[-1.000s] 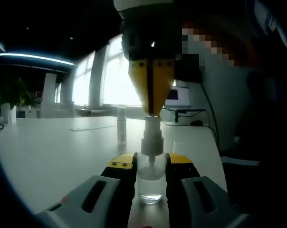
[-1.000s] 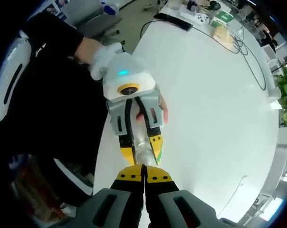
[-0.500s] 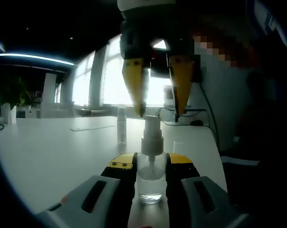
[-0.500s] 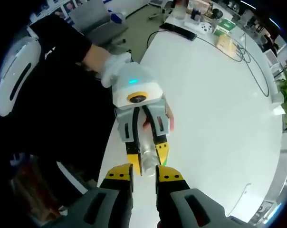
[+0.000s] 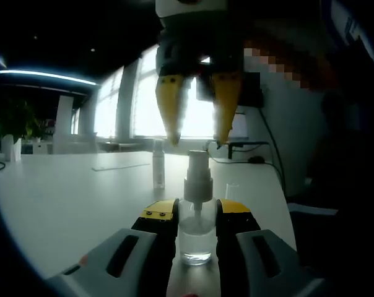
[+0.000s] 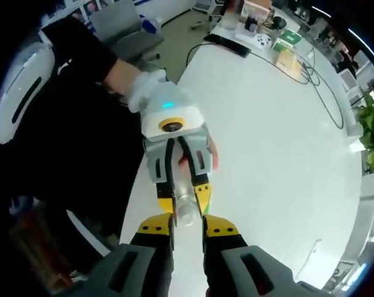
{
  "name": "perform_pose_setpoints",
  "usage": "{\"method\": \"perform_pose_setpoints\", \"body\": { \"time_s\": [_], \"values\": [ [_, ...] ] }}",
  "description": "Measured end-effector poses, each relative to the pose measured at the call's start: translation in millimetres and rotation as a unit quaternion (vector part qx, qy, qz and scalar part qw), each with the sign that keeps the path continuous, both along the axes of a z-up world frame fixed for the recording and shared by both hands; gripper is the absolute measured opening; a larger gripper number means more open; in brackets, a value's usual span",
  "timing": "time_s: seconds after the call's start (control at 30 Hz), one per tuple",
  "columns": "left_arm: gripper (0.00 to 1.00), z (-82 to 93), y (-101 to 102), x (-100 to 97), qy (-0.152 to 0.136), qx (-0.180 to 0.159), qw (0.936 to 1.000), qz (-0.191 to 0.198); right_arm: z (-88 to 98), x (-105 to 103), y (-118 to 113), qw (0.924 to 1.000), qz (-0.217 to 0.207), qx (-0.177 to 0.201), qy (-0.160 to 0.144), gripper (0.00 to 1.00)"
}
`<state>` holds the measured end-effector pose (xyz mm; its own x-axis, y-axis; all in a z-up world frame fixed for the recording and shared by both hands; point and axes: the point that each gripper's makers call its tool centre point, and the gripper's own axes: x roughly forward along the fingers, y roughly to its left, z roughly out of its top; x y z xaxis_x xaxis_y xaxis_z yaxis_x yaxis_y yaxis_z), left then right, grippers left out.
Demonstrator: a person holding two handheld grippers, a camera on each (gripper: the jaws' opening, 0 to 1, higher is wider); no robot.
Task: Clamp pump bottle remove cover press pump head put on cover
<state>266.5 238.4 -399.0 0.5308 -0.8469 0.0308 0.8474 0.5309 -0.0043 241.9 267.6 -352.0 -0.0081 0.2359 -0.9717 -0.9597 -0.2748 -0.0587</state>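
Pump bottle (image 5: 196, 226) sits upright on the white table (image 5: 69, 198), near its edge, and I see it clamped at the clear body between the yellow-tipped jaws of my left gripper (image 5: 196, 213). Grip looks snug on both sides, jaws touching the bottle wall. White pump head (image 5: 198, 176) is bare, no cover on it. My right gripper (image 5: 196, 133) hangs straight above the pump head in the left gripper view, jaws parted to a narrow gap, tips just above the nozzle top and not touching it, nothing held between them. In the right gripper view I'm looking down: right gripper (image 6: 188, 226) jaws apart at the bottom, top of the pump bottle (image 6: 187, 211) visible in the gap, left gripper (image 6: 182, 199) coming in from above it with a gloved hand (image 6: 140, 86) behind its housing. A second small bottle (image 5: 158, 164) stands farther back on the table, well apart from the clamped one. A small clear piece (image 5: 231, 189) sits on the table right of the pump head; I can't tell if that's the cover. Cables (image 6: 320, 68) and boxes (image 6: 286, 46) clutter the far end of the table.
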Motion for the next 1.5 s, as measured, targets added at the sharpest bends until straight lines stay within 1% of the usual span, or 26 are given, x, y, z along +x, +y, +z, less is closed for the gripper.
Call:
{"method": "perform_pose_setpoints", "body": {
  "time_s": [0.17,0.27,0.43,0.47,0.53,0.6,0.73,0.83,0.97,1.03,1.1,1.13,1.17,1.23,1.43,1.5],
  "values": [
    [0.15,0.1,-0.1,-0.3,0.0,0.0,1.0,0.0,4.7,-5.9,0.9,0.9997,-0.001,0.024,0.006,0.15],
    [0.15,0.2,0.0,-0.3,0.0,0.0,1.0,0.0,5.5,-4.9,-0.1,0.9993,-0.007,0.037,0.0,0.16],
    [0.15,0.0,0.4,-0.1,-0.001,0.001,1.0,0.001,7.3,-5.2,-3.4,0.9978,-0.019,0.063,0.002,0.16],
    [0.15,0.0,0.5,-0.1,-0.001,0.001,1.0,0.001,6.7,-5.6,-5.5,0.9977,-0.018,0.065,0.002,0.16],
    [0.15,-0.1,0.5,-0.2,-0.001,0.001,1.0,0.001,6.5,-2.8,-9.3,0.9974,-0.014,0.07,-0.009,0.17],
    [0.15,-0.1,0.5,-0.3,-0.001,0.001,1.0,0.001,8.6,0.7,-8.7,0.9958,-0.029,0.086,-0.013,0.17],
    [0.15,0.0,0.2,-0.7,-0.001,0.001,1.0,0.001,13.3,3.2,-9.0,0.9917,-0.049,0.119,-0.009,0.18],
    [0.15,0.0,0.2,-0.8,0.0,0.001,1.0,0.001,16.2,4.6,-9.8,0.9879,-0.05,0.146,-0.014,0.19],
    [0.15,-0.4,0.3,-0.4,-0.001,0.001,1.0,0.0,16.9,6.0,-12.1,0.9838,-0.06,0.169,-0.009,0.19],
    [0.15,-0.4,0.3,-0.7,-0.001,0.002,1.0,0.0,17.9,10.1,-13.9,0.9819,-0.069,0.175,-0.015,0.19],
    [0.15,-0.5,0.4,-0.6,-0.001,0.002,1.0,0.0,21.4,16.8,-14.8,0.9777,-0.084,0.19,-0.033,0.19],
    [0.15,-0.7,0.5,-0.4,-0.001,0.002,1.0,0.0,23.5,17.4,-14.4,0.975,-0.09,0.2,-0.034,0.19],
    [0.15,-0.7,0.5,-0.4,-0.001,0.002,1.0,0.0,24.8,16.1,-13.6,0.9729,-0.093,0.209,-0.032,0.19],
    [0.15,-0.9,0.7,-0.1,-0.001,0.002,1.0,0.0,27.5,12.6,-13.5,0.9661,-0.103,0.235,-0.026,0.19],
    [0.15,-1.1,0.8,0.2,-0.001,0.002,1.0,0.0,23.4,9.1,-15.6,0.9543,-0.121,0.272,-0.031,0.2],
    [0.15,-1.2,0.9,0.2,-0.001,0.002,1.0,0.001,23.8,9.9,-15.5,0.9464,-0.135,0.292,-0.034,0.2]
  ]
}}
